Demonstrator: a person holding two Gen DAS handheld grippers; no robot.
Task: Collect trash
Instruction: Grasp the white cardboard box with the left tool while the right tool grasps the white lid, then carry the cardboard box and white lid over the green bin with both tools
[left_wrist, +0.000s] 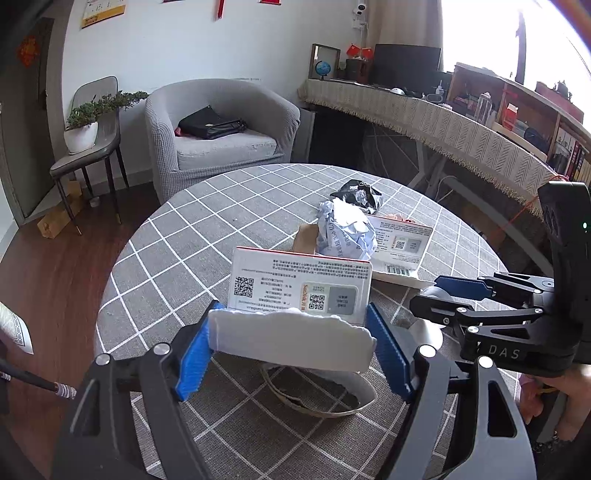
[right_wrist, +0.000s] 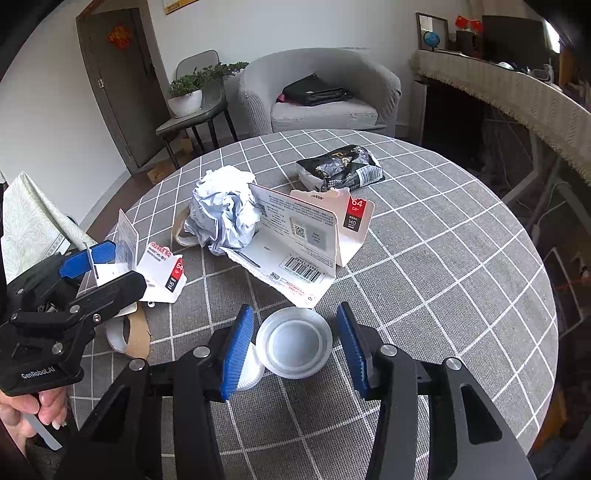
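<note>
On the round table (right_wrist: 424, 258), clothed in grey checked fabric, we counted two memory-card packages, one paper ball, one black wrapper and one lid.

Our left gripper (left_wrist: 291, 332) pinched the torn white flap of one flat card package (left_wrist: 301, 286); our right gripper (right_wrist: 295, 343) stood spread around the round translucent plastic lid (right_wrist: 293, 341), not touching it. Behind lay the crumpled paper ball (right_wrist: 225, 212), the second folded package (right_wrist: 295, 236) and the glossy black wrapper (right_wrist: 340, 168).
</note>
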